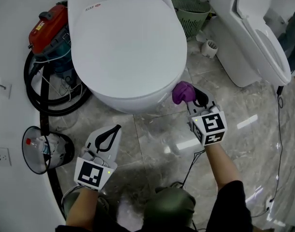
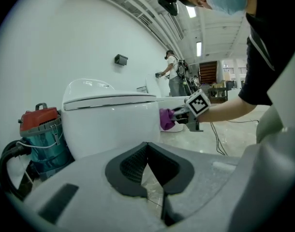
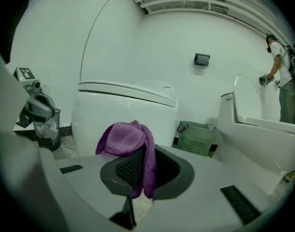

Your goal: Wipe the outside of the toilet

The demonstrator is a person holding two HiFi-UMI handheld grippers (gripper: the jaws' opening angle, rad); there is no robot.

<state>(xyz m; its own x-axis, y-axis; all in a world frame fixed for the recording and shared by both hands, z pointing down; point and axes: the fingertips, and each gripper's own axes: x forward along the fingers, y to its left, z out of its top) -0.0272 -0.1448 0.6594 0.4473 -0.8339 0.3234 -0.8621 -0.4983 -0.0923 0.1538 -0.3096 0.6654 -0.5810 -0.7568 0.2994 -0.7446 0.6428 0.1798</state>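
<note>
A white toilet with its lid down fills the upper middle of the head view. My right gripper is shut on a purple cloth, which sits close to the bowl's front right side. In the right gripper view the purple cloth hangs bunched between the jaws, with the toilet bowl right behind it. My left gripper hovers over the floor in front of the bowl, shut with nothing in it. The left gripper view shows the toilet ahead and the cloth at its right side.
A red and teal vacuum with a black hose stands left of the toilet. A small bin sits at lower left. A green basket and a second toilet stand at right. A cable runs over the floor. A person stands far off.
</note>
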